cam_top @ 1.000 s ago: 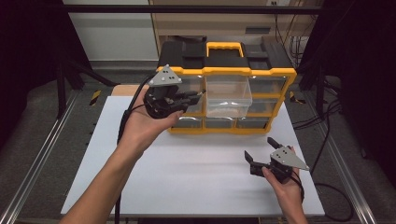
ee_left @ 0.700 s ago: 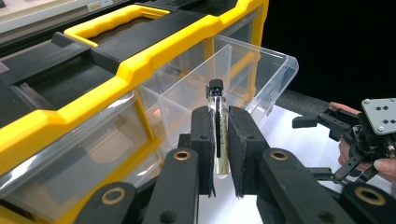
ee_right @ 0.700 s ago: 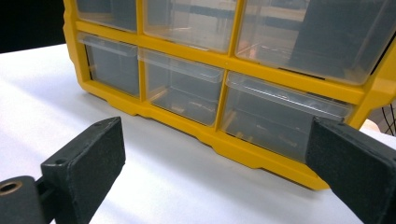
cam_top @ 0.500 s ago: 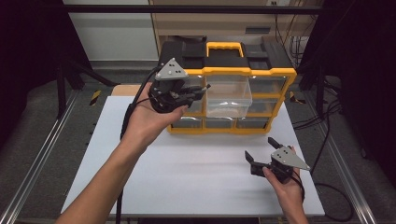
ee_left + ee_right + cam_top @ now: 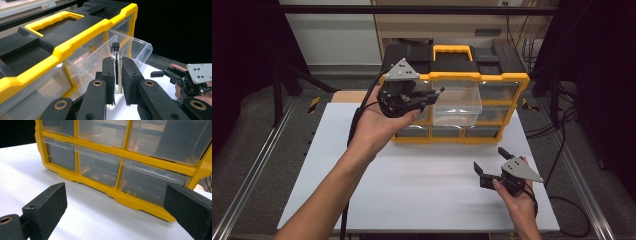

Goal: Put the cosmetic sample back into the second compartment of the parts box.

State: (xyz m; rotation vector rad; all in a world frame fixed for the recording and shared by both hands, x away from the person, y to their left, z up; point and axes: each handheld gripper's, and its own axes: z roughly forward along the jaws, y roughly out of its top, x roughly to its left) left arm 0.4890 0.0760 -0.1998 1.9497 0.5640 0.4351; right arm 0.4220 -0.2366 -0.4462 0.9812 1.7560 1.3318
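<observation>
A yellow and black organizer box (image 5: 504, 80) (image 5: 75, 43) (image 5: 117, 150) stands at the back of the white table (image 5: 412, 185). Its clear middle drawer (image 5: 457, 102) (image 5: 132, 50) is pulled out. My left gripper (image 5: 432, 95) (image 5: 117, 82) hangs in front of the box's upper left, just left of that drawer. It is shut on a small glass vial (image 5: 116, 72) with a black cap, held upright above the drawer. My right gripper (image 5: 489, 160) (image 5: 115, 212) rests open low over the table's front right, facing the box's bottom row of drawers.
Several shut clear drawers (image 5: 96, 166) fill the box's lower rows. Metal rails (image 5: 257, 165) run along both sides of the table. Cables (image 5: 557, 125) lie on the floor to the right. Bare table lies between the box and the front edge.
My left gripper has risen and shifted a little toward the open drawer with the vial. The right gripper has stayed where it was.
</observation>
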